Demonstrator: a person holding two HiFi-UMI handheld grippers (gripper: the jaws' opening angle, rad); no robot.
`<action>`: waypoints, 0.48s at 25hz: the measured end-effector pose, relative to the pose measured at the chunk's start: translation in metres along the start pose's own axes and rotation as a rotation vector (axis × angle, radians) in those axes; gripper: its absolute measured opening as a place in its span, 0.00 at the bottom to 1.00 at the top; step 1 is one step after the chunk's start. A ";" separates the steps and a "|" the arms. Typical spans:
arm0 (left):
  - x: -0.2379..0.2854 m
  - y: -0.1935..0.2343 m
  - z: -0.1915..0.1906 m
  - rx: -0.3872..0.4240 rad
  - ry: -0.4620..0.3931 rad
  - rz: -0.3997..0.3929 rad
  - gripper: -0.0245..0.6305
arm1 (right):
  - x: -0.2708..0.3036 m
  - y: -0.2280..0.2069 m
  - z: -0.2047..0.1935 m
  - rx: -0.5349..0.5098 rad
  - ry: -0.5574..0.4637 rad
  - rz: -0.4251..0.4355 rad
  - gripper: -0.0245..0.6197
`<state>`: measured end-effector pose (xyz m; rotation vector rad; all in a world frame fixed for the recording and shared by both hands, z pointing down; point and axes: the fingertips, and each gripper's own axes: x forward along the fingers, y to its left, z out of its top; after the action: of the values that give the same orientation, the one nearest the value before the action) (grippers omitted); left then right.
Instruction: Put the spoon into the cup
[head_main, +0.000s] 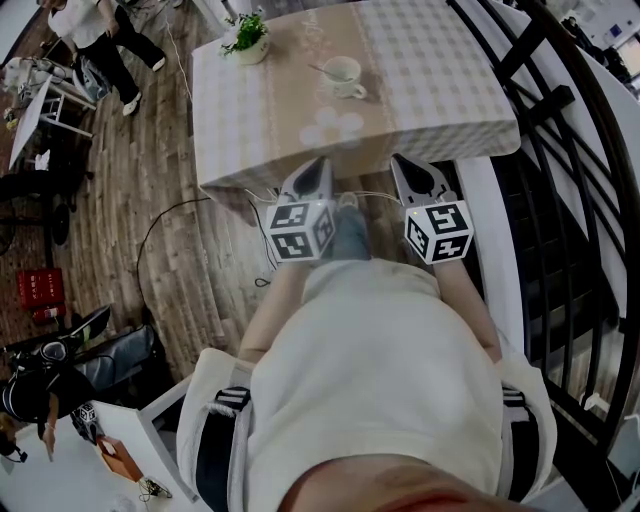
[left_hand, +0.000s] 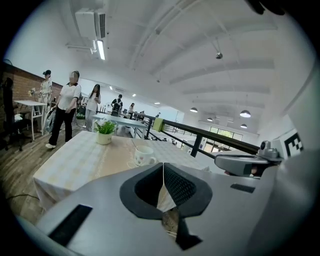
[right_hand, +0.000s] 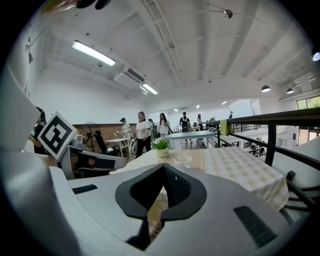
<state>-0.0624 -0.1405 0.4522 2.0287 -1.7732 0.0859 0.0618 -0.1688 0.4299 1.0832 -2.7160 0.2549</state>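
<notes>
A white cup stands on a saucer on the table with the checked cloth. A spoon rests in it, with the handle leaning out to the left. The cup also shows in the left gripper view and, smaller, the cup in the right gripper view. My left gripper and right gripper hover side by side at the table's near edge, well short of the cup. Both are shut with nothing between the jaws; the left gripper and the right gripper each show their tips touching.
A small potted plant sits at the table's far left. A black railing runs along the right. A cable lies on the wooden floor at left. People stand by other tables beyond.
</notes>
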 end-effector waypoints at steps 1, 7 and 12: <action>0.000 0.000 0.001 0.000 -0.001 0.002 0.05 | 0.001 0.000 0.000 -0.001 0.001 0.002 0.04; 0.000 0.000 0.002 -0.001 -0.002 0.008 0.05 | 0.001 -0.001 0.001 -0.002 0.001 0.005 0.04; -0.001 0.000 0.002 0.000 0.001 0.011 0.05 | 0.001 -0.001 0.002 -0.001 0.004 0.006 0.04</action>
<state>-0.0626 -0.1408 0.4499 2.0186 -1.7832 0.0904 0.0617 -0.1708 0.4285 1.0734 -2.7156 0.2559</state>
